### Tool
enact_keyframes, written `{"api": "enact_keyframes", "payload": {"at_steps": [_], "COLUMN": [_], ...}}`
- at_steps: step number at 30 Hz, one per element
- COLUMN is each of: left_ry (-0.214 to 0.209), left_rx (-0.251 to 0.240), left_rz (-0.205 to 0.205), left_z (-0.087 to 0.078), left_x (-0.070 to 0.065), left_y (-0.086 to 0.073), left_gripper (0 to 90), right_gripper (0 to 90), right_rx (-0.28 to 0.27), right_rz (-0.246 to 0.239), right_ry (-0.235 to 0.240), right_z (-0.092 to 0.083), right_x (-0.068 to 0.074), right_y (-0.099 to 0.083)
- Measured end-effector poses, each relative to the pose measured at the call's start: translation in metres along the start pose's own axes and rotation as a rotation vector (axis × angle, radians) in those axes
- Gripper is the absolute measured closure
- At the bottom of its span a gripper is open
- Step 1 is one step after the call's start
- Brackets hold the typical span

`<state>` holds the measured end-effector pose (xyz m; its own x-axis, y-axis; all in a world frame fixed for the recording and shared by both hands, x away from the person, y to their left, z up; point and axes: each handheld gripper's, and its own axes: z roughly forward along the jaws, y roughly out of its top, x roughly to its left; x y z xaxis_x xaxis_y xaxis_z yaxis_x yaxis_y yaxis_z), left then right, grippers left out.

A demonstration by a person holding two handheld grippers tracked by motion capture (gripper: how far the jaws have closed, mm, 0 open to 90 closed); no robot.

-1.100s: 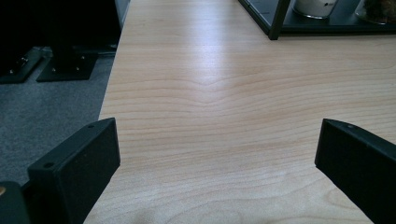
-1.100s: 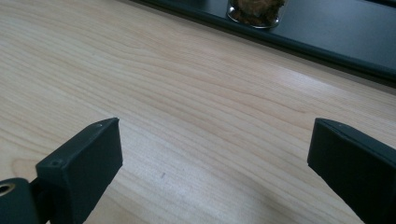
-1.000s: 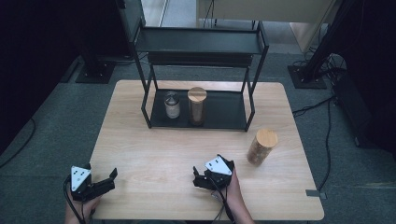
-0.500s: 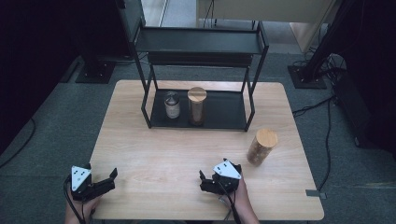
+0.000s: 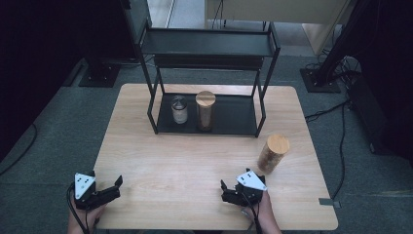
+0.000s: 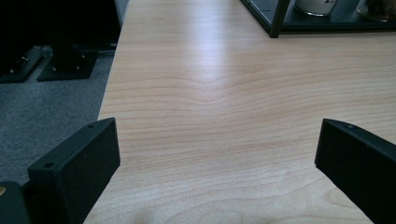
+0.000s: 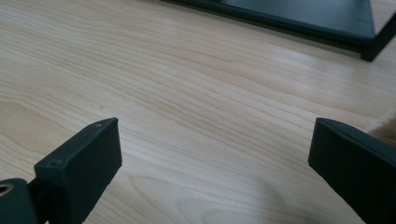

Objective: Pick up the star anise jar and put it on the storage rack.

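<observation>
My right gripper (image 5: pixel 229 191) is sliding rightward, jaws wide and empty, nearing the wooden-lidded jar (image 5: pixel 272 153) at two o'clock; next, straddling it. Left gripper (image 5: pixel 113 187) is idling open.

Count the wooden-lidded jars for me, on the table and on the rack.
2. One tall glass jar with a wooden lid stands on the black metal rack's bottom shelf, beside a shorter metal-lidded jar. The other wooden-lidded jar stands on the light wooden table, right of the rack.
</observation>
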<state>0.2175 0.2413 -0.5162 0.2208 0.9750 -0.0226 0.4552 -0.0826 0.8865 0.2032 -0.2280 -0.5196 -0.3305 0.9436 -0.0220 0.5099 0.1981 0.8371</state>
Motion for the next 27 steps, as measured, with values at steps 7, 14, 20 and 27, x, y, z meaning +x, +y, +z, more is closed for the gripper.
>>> {"api": "enact_keyframes", "payload": {"at_steps": [7,14,20,27], "left_ry": [0.001,0.001,0.001,0.001], "left_rx": [0.002,0.003,0.004,0.002], "left_rz": [-0.003,-0.005,-0.005,-0.008], "left_z": [0.0,0.0,0.0,0.0], "left_x": [0.0,0.0,0.0,0.001], "left_y": [0.0,0.0,0.0,0.0], "left_gripper": [0.2,0.2,0.2,0.2], "right_gripper": [2.7,2.5,2.2,1.9], "right_rx": [0.005,0.006,0.005,0.014], "right_rz": [0.007,0.019,0.027,0.029], "right_ry": [-0.031,-0.054,-0.077,-0.108], "right_z": [-0.008,-0.016,-0.022,-0.029], "right_x": [-0.016,-0.031,-0.043,-0.056], "right_y": [-0.006,-0.011,-0.016,-0.02]}}
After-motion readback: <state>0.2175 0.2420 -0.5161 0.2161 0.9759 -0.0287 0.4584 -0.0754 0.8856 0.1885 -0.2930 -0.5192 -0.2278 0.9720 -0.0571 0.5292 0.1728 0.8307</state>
